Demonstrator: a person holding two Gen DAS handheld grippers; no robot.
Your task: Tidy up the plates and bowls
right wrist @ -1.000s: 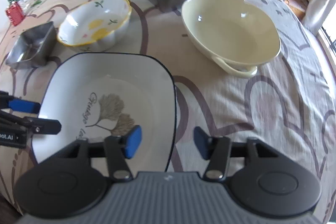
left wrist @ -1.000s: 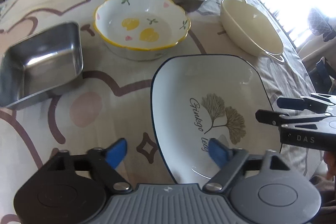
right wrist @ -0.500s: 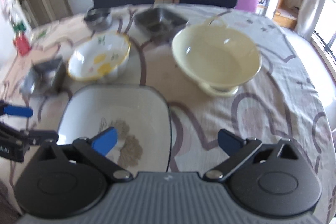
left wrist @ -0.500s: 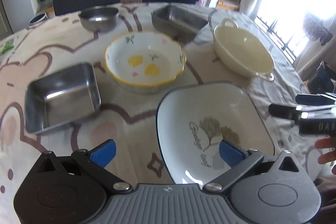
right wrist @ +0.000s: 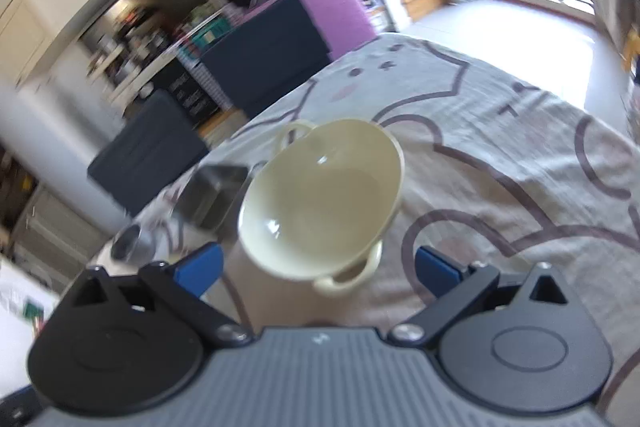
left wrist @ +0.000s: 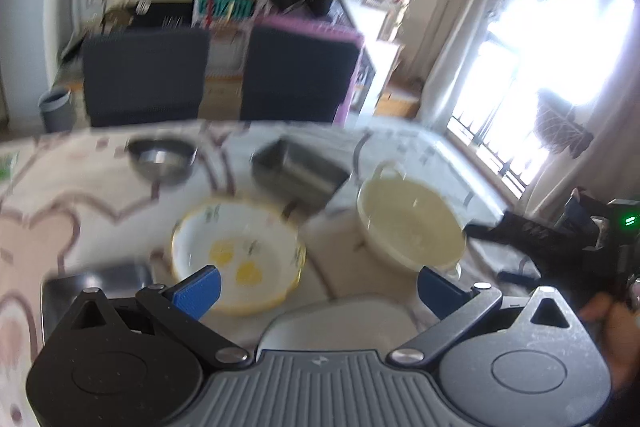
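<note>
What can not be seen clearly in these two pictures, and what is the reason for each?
- Large plate, left wrist view: only a pale sliver shows; the left gripper body covers the rest.
- Square steel tray, left wrist view: blurred, partly behind the gripper.
- Small round steel bowl, right wrist view: blurred and small; contents unreadable.
- Yellow-rimmed bowl: pattern smeared by motion.
- Right gripper, left wrist view: cut by the right edge; fingertips unclear.

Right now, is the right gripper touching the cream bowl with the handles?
Apart. The right wrist view shows the cream bowl resting on the tablecloth beyond the right gripper, whose blue fingers stand wide open on either side, short of it.
</note>
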